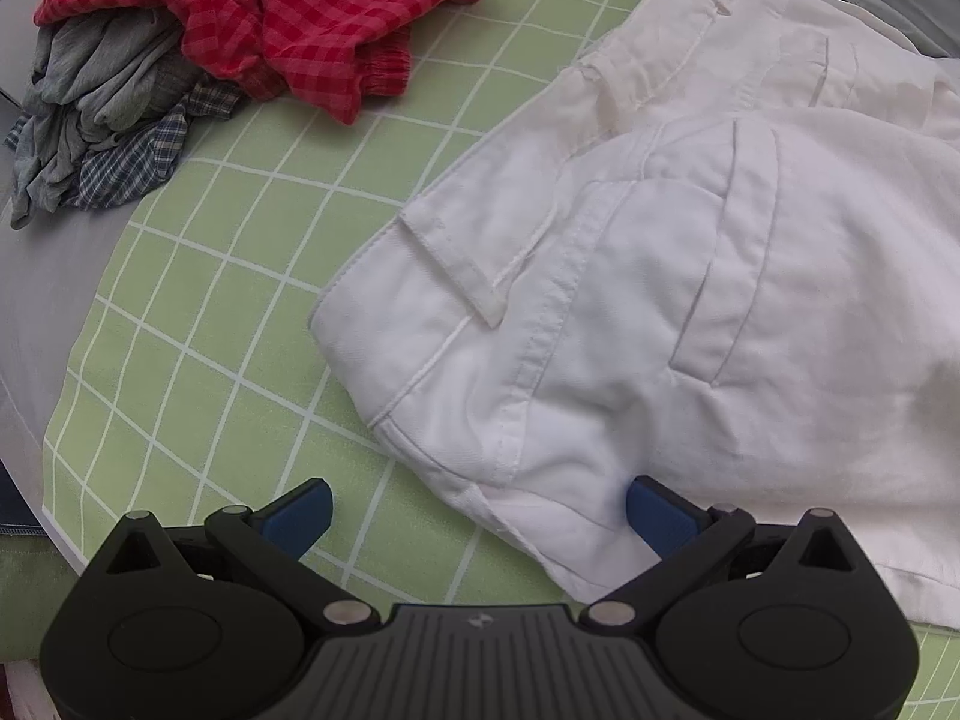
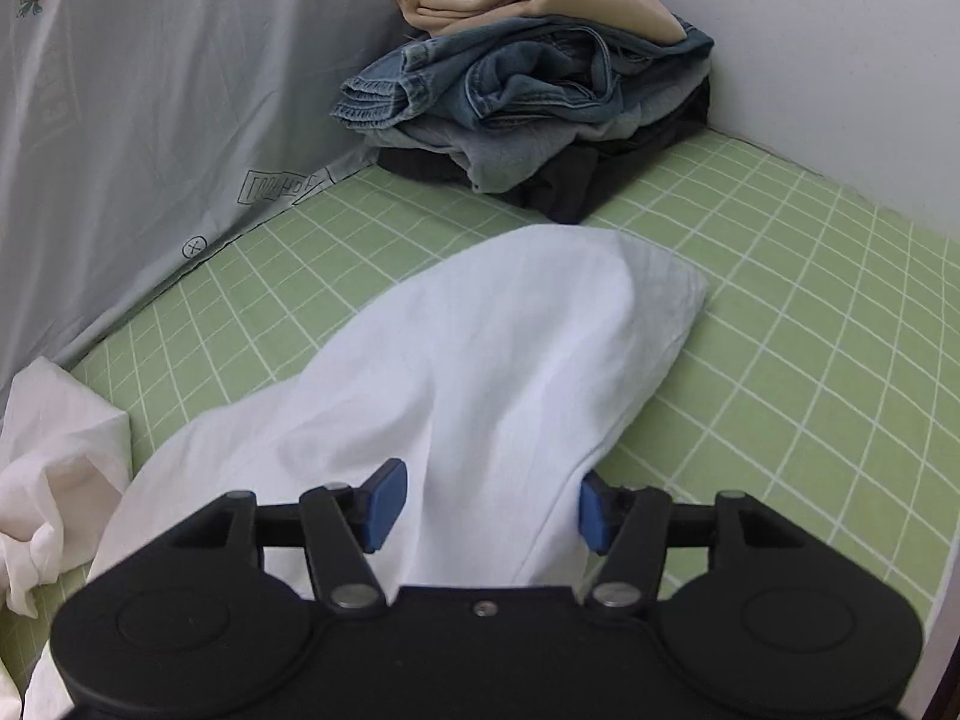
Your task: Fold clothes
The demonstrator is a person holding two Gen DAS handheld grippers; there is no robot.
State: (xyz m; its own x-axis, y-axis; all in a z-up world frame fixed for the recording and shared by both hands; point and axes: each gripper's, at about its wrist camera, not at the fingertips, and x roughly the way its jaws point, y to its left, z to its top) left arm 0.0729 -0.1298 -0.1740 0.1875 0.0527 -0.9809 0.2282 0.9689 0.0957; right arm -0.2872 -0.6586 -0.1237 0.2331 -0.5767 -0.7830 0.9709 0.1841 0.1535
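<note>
Sheet (image 2: 810, 300) of green grid under white trousers (image 1: 690, 276), both grippers' fingers (image 1: 657, 516) spread apart

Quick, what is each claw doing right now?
Left gripper: open, over the white trousers edge.
Right gripper: open, white cloth between its fingers, not pinched.

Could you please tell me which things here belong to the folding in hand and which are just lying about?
In the job:
white trousers
left gripper, open
right gripper, open

Lying about:
red checked garment
grey and plaid clothes
stack of jeans and tan cloth
green grid sheet
</note>
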